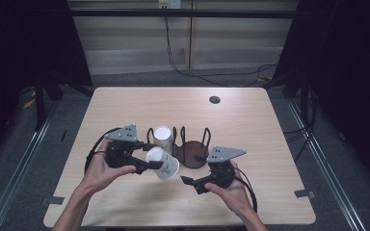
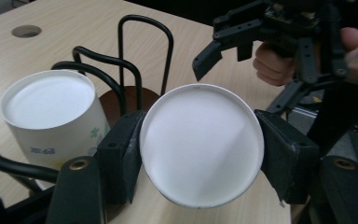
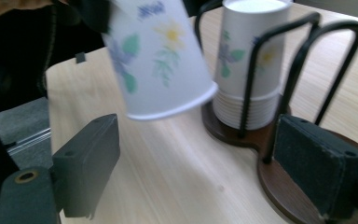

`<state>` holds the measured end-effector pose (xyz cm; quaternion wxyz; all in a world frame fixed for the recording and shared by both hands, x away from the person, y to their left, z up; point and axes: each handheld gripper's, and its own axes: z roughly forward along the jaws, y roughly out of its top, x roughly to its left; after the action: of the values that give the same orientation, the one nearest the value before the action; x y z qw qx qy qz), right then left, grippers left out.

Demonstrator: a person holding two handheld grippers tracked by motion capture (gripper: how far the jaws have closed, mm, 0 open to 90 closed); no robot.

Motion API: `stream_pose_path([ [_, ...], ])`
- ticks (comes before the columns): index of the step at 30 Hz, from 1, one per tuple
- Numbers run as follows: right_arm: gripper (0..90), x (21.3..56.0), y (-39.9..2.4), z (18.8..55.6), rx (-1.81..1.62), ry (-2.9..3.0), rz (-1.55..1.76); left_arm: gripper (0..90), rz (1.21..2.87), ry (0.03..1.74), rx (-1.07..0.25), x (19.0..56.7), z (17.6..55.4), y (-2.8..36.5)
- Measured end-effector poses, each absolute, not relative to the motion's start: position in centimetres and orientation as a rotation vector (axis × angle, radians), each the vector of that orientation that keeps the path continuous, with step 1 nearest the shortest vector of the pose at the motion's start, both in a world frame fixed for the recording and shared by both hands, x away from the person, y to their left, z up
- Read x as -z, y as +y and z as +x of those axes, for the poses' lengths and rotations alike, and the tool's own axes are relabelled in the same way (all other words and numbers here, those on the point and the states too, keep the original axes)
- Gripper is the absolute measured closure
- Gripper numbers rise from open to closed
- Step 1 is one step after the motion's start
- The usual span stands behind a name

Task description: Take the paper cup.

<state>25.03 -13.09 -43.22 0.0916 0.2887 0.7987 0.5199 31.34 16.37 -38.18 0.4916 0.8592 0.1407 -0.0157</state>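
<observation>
My left gripper (image 1: 152,161) is shut on a white flower-printed paper cup (image 1: 164,164), its pads (image 2: 121,154) pressing either side near the cup's base (image 2: 201,144). The cup hangs tilted above the table, rim toward the right gripper (image 3: 161,60). Just behind it, a stack of upside-down paper cups (image 1: 163,136) (image 2: 51,109) (image 3: 249,60) stands in the left bay of a black wire rack (image 1: 179,139) with a brown wooden base (image 1: 195,156) (image 3: 279,182). My right gripper (image 1: 192,183) (image 3: 200,172) stands open in front of the rack, nothing between its pads.
The rack's right bay shows bare brown wood (image 1: 192,159) between its wire loops (image 3: 335,60). A round cable hole (image 1: 215,100) lies in the pale wooden table (image 1: 125,106) at the back right. Cables run across the floor beyond the far edge.
</observation>
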Motion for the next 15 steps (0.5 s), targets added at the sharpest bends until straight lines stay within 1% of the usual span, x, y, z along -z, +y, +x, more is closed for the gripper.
stream_pose_path([
  [6,14.7,42.5,-11.9,25.3,-1.6,2.383,0.803,36.2,2.088,0.335,0.047,38.4,31.1,16.1],
  [11,13.9,43.0,-11.2,25.3,-1.642,2.401,0.795,36.2,2.098,0.328,0.033,38.0,30.8,16.1],
  [15,13.9,43.0,-11.0,25.3,-1.641,2.395,0.778,36.3,2.088,0.33,0.056,38.1,30.6,15.9],
])
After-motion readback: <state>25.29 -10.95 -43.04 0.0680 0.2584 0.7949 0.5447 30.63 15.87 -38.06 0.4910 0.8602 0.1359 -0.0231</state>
